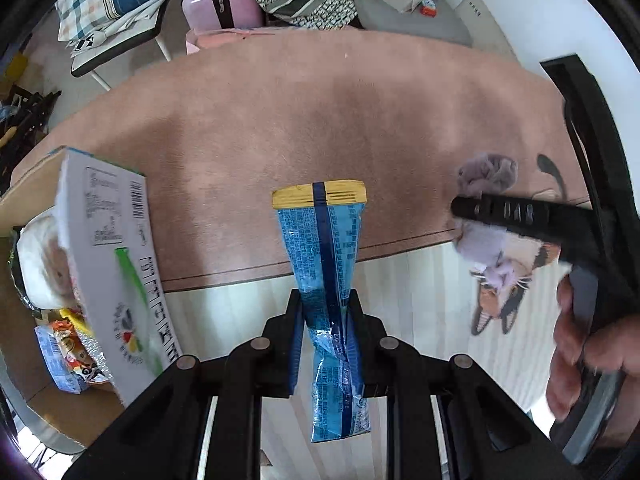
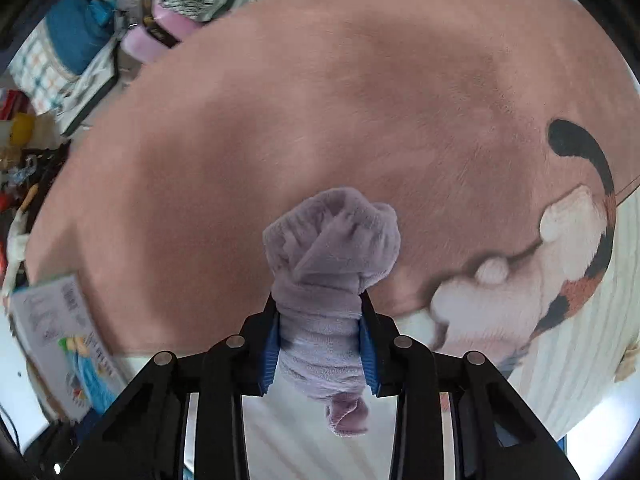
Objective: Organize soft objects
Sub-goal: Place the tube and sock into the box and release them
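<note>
The left gripper (image 1: 326, 312) was clamped on a blue packet (image 1: 328, 280), its jaws closed to the packet's pinched waist. The packet's long axis ran straight away from the camera: its yellow sealed end pointed forward over the pink rug (image 1: 320, 100), and its blue tail hung back toward the camera between the fingers. It was a flat, shiny wrapper, light blue with small print, with a dark blue stripe down its middle and a ribbed yellow band at the far end. It was creased and twisted where the pads squeezed it. It was held in the air above the line where the rug's pink field met its pale striped part.

The right gripper (image 2: 320, 336) was closed on a lilac cloth (image 2: 332, 264), the jaws held apart only by the bundle's thickness. The cloth's long axis also ran along the fingers, with a fat knotted head pointing forward and a small darker nub trailing toward the camera. It was fluffy, rolled and wrinkled, like terry fabric. In the left view, the same cloth (image 1: 486, 174) showed at the right, in the right gripper (image 1: 460, 206), above a cat picture (image 1: 504, 280) on the rug.

There was one packet and one cloth, one in each of the two grippers. At the left stood one open cardboard box (image 1: 112, 248) with a white printed flap. Inside it were several snack bags (image 1: 68, 356), too jumbled to count. A bare hand (image 1: 580, 356) gripped the right tool's handle.
</note>
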{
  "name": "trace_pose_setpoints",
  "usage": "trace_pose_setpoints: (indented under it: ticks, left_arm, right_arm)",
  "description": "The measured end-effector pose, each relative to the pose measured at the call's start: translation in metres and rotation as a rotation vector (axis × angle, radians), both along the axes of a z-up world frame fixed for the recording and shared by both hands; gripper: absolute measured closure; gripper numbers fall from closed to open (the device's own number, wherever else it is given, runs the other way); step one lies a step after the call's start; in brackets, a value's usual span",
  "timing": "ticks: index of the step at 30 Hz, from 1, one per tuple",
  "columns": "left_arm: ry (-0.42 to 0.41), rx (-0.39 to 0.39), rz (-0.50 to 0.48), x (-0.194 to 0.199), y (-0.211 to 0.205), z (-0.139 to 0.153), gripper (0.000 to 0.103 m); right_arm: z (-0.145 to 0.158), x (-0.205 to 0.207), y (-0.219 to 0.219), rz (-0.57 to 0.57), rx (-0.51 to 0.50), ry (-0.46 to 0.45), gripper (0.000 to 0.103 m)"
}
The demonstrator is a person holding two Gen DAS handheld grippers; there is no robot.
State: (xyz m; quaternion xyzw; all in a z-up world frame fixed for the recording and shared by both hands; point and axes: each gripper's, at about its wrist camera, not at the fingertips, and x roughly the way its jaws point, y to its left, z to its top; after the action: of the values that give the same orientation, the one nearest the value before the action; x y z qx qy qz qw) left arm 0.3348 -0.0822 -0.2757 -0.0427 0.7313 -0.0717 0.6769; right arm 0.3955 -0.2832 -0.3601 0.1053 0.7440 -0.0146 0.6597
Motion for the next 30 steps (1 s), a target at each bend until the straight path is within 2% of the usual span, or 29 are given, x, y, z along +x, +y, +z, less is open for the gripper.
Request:
trace_pose_setpoints:
  ticks: [1,6,11,16,22,25,30]
  left_arm:
    - [-0.008,-0.007,0.002,0.005,0.000,0.001,0.086]
    - [-0.079,-0.057,0.030,-0.006,0.041,0.043,0.087]
    - [-0.143,-0.086,0.100,-0.028,0.114,0.087,0.086]
    - [-0.172,-0.038,0.163,-0.046,0.199,0.111,0.086]
    - [-0.152,0.084,0.216,-0.066,0.285,0.095,0.086]
    - [-0.106,0.141,0.234,-0.072,0.323,0.071,0.086]
    - [-0.019,0.193,0.238,-0.072,0.356,0.027,0.086]
  right_arm:
    - [0.010,-0.005,0.007,0.012,0.015,-0.015,0.068]
    - [0.075,-0.043,0.055,0.065,0.116,-0.107,0.068]
    - [0.131,-0.077,0.117,0.114,0.201,-0.166,0.068]
    - [0.160,-0.097,0.198,0.184,0.218,-0.203,0.068]
    - [0.142,-0.113,0.283,0.249,0.212,-0.179,0.068]
    - [0.130,-0.121,0.315,0.277,0.167,-0.172,0.068]
    - [0.097,-0.121,0.348,0.309,0.082,-0.135,0.068]
